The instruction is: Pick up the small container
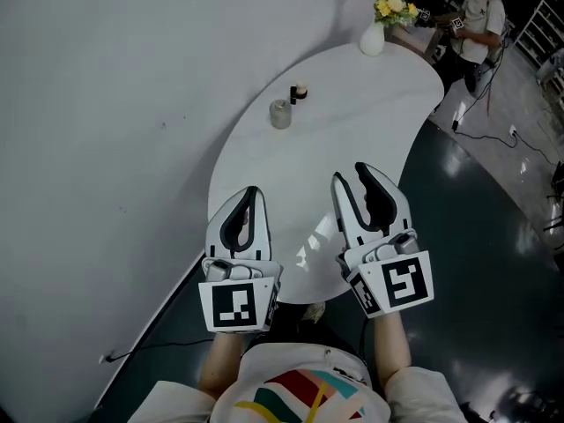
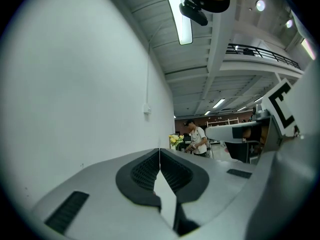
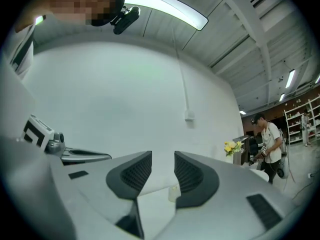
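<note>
- Small container (image 1: 280, 114): was found standing on far part of white table (image 1: 352, 130), well ahead of both grippers and touched by neither. Contents could not be made out.
- Small dark bottle (image 1: 297, 92): was set just beside it.
- Vase (image 1: 373, 40): was placed at table's far edge, with yellow flowers (image 1: 394, 5) held in it.
- Left gripper (image 1: 254, 192): jaws were pressed together, empty.
- Right gripper (image 1: 354, 173): jaws were narrowly parted, nothing gripped.

White table (image 1: 352, 139), flower vase (image 1: 373, 40), bystander (image 1: 483, 20)
</note>
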The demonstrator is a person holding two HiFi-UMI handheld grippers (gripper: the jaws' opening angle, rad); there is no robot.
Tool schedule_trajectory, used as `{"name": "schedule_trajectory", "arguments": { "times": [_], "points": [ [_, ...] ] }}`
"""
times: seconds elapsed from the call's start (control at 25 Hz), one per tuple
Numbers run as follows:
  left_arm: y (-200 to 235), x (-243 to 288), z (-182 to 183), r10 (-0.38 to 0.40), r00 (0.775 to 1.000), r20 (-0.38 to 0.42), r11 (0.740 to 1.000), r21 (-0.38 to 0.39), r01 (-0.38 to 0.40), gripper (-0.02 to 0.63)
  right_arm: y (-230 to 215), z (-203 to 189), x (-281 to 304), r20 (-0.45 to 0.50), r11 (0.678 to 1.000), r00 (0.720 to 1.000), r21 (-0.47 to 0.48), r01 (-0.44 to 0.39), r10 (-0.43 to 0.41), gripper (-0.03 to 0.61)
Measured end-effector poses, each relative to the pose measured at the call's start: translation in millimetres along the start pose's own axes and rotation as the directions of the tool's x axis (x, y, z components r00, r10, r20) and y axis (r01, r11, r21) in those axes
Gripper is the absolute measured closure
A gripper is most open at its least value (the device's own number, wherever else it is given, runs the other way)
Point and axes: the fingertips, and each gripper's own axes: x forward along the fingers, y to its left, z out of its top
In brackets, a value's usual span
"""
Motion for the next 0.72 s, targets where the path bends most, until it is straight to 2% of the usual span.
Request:
{"name": "schedule_trajectory", "arguments": {
  "times": [0.16,0.32,0.72],
  "points": [
    [14,7,-21,0.011,0.999,-0.053,1.000,0.013,-0.010,0.595,-2,-4,31,-0.010,0.999,0.999,0.002,-0.035,0.035,0.391],
    [25,19,-33,0.020,0.997,-0.069,1.000,0.009,-0.019,0.595,-5,-12,61,-0.027,0.997,0.997,0.032,-0.071,0.072,0.334],
    [43,49,-55,0.034,0.996,-0.077,0.999,-0.036,-0.037,0.595,-23,-55,132,-0.097,0.998,0.993,-0.007,-0.068,0.067,0.270]
  ]
}}
